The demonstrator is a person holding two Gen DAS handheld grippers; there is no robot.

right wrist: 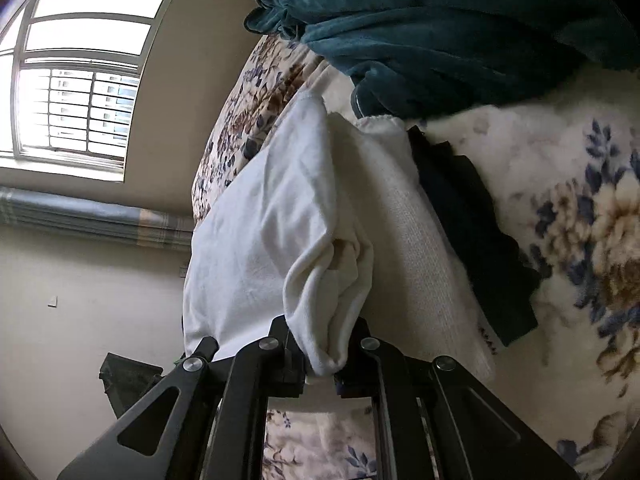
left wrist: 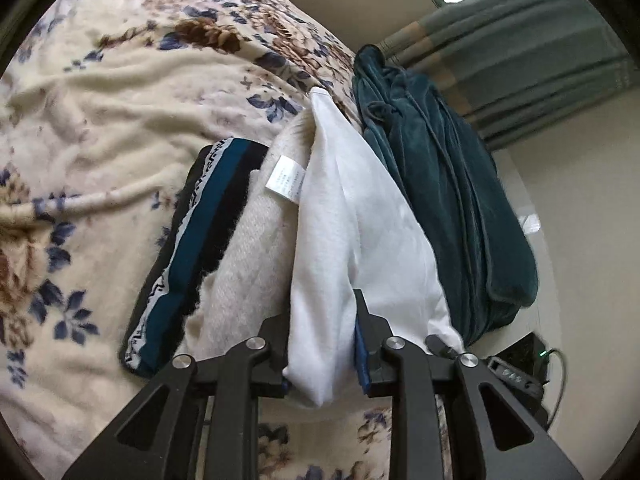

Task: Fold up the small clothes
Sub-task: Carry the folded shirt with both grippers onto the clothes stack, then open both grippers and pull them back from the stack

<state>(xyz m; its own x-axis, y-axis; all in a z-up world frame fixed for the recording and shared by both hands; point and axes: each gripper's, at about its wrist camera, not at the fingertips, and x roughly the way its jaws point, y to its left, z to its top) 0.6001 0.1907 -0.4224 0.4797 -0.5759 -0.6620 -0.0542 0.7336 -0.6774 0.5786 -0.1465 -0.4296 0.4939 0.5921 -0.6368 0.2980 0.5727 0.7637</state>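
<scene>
You hold the soft white cloth garment [left wrist: 352, 216] clamped in both the left gripper [left wrist: 322, 320] and the right gripper [right wrist: 324, 336], above the cream knitted folded piece [left wrist: 248, 248] on the flowery blanket [left wrist: 100, 100], so it can land flat on that pile.

Floral blanket [left wrist: 100, 128]; barred window [right wrist: 76, 80]; striped curtain [left wrist: 520, 60]

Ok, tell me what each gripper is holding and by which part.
Both hold the white garment: the left gripper pinches a bunched fold at one end, the right gripper a bunched fold at the other.
</scene>
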